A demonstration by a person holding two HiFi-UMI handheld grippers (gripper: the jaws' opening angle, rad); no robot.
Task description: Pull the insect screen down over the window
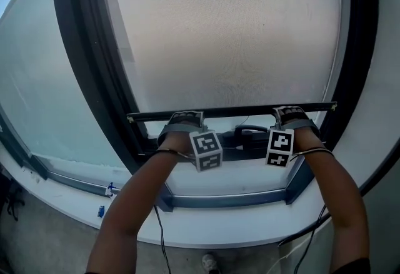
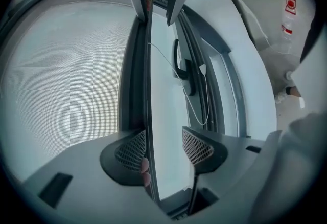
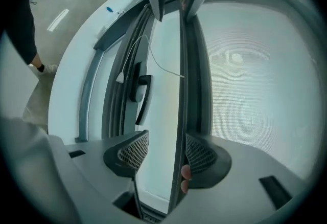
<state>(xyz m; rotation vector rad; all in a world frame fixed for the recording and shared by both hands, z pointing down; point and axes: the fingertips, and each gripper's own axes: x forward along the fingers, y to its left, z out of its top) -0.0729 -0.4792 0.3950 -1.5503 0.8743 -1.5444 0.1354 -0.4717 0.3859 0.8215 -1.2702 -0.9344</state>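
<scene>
**Both grippers straddle the screen's bar, jaws apart**

The screen (image 1: 231, 35) covers most of the window. Its dark bar (image 1: 231, 114) hangs level, just above the lower frame (image 1: 231, 199), and a black handle (image 1: 250, 132) shows in the strip between them.

The left gripper (image 2: 163, 149) sits at the bar's left part with its jaws wide apart and the bar running between them. The bar lies against the pad on the mesh side (image 2: 132, 149). The other pad (image 2: 197, 146) stands clear of it, so nothing is clamped. A person's fingertips (image 2: 145, 166) show beside the bar at the near pad.

The right gripper (image 3: 166, 152) is near the bar's right end, well apart from the left one. Its jaws are also spread. The bar rests against the mesh-side pad (image 3: 200, 154), and the opposite pad (image 3: 133, 151) is off it.

In the left gripper view a thin white cord (image 2: 191, 100) hangs in a loop near the handle. Both forearms reach in over the white sill (image 1: 219, 229).
</scene>
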